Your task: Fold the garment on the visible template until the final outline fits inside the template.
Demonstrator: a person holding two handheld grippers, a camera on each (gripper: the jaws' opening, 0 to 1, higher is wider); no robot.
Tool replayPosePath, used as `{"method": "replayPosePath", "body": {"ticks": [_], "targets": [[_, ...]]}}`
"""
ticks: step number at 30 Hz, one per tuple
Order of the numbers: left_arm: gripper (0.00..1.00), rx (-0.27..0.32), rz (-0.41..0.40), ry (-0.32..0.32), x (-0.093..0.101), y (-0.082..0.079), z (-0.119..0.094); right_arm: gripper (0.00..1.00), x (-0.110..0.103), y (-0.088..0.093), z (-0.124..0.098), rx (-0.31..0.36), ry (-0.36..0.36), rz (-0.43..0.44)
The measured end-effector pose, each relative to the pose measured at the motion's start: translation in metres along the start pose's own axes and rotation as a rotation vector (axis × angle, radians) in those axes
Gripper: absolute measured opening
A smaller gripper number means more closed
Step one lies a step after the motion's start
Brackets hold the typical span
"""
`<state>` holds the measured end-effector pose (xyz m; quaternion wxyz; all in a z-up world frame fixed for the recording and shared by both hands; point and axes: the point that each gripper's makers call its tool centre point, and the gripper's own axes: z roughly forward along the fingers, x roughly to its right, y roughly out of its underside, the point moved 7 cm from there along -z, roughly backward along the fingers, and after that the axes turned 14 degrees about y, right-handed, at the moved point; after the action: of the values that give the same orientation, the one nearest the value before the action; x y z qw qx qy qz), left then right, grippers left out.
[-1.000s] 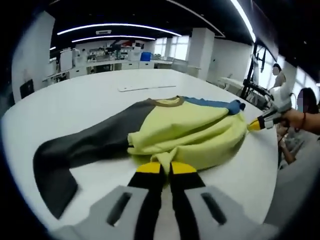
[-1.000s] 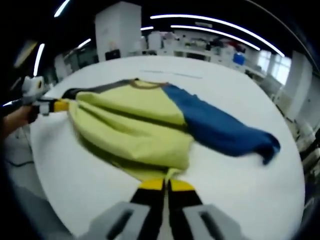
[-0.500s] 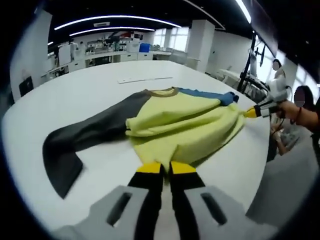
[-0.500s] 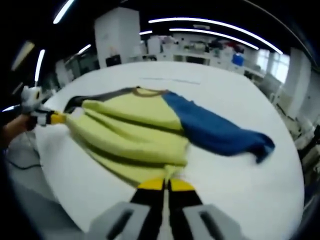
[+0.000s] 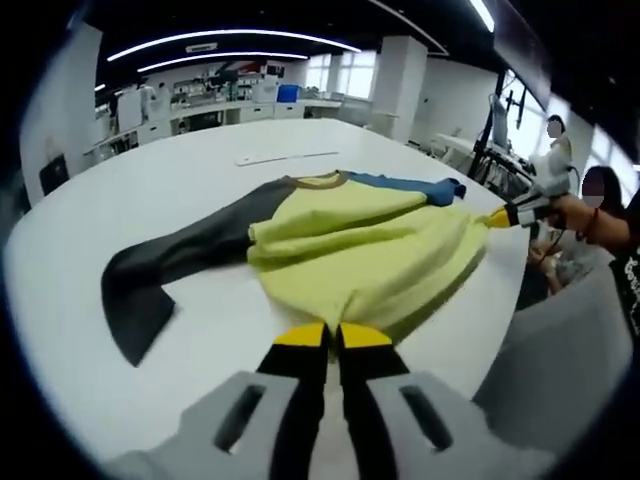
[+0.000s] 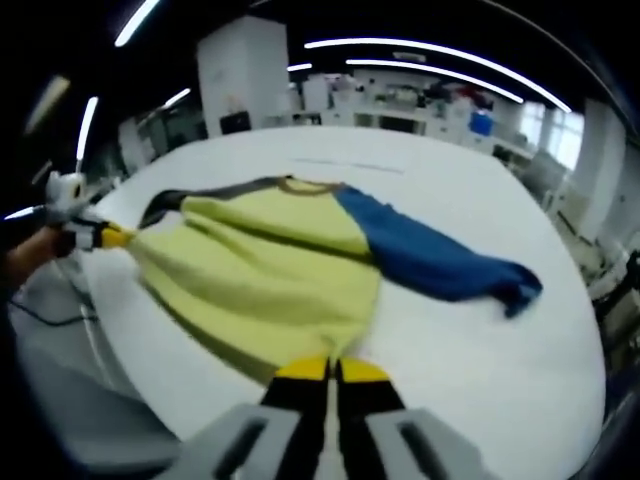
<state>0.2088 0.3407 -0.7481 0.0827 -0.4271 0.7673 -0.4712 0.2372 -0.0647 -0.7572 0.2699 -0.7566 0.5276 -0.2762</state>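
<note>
Garment: the yellow-bodied top [image 5: 365, 255] lay on the table's [image 5: 120, 205] near edge, hem pinched by my left gripper [image 5: 331, 333] and right gripper [image 6: 331, 368].
Room: bright lab; benches [image 5: 205, 108] behind.
Unclear: no template outline distinguishable.

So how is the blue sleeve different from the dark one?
The blue sleeve is bright blue; the dark sleeve is charcoal grey. In the left gripper view the dark sleeve bends near its cuff, while the blue sleeve lies straighter along the yellow shirt. Both are long, joined to the same shirt, and rest flat on the white table.
</note>
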Motion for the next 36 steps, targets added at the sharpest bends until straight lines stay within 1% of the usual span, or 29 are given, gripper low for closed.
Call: {"method": "replayPosePath", "body": {"ticks": [3, 4, 6, 9, 11, 16, 19, 24, 27, 32, 36], "targets": [[0.0, -0.004, -0.022, -0.005, 0.005, 0.004, -0.005, 0.0, -0.002, 0.005, -0.004, -0.003, -0.016, 0.016], [0.0, -0.017, -0.045, -0.011, 0.007, 0.007, -0.007, 0.0, -0.003, 0.007, -0.007, -0.004, -0.023, 0.022], [0.0, -0.036, -0.039, -0.02, 0.01, 0.012, -0.01, 0.0, -0.004, 0.009, -0.011, -0.006, -0.03, 0.025], [0.0, -0.048, -0.05, -0.017, 0.016, 0.017, -0.013, 0.0, -0.006, 0.013, -0.015, -0.007, -0.034, 0.024], [0.0, -0.059, -0.074, -0.013, 0.022, 0.023, -0.016, 0.0, -0.007, 0.017, -0.019, -0.013, -0.037, 0.03], [0.0, -0.064, -0.108, -0.009, 0.029, 0.033, -0.022, 0.0, -0.01, 0.026, -0.03, -0.026, -0.046, 0.031], [0.0, -0.081, -0.126, -0.01, 0.035, 0.039, -0.024, 0.0, -0.011, 0.033, -0.034, -0.038, -0.051, 0.03], [0.0, -0.114, -0.134, -0.004, 0.044, 0.048, -0.026, 0.0, -0.014, 0.041, -0.04, -0.053, -0.054, 0.017], [0.0, -0.134, -0.14, 0.001, 0.048, 0.054, -0.028, 0.0, -0.014, 0.046, -0.047, -0.067, -0.062, 0.028], [0.0, -0.151, -0.159, -0.008, 0.05, 0.06, -0.031, 0.0, -0.019, 0.054, -0.053, -0.085, -0.075, 0.018], [0.0, -0.168, -0.158, -0.004, 0.052, 0.062, -0.032, 0.0, -0.023, 0.06, -0.056, -0.102, -0.082, 0.004]]}}
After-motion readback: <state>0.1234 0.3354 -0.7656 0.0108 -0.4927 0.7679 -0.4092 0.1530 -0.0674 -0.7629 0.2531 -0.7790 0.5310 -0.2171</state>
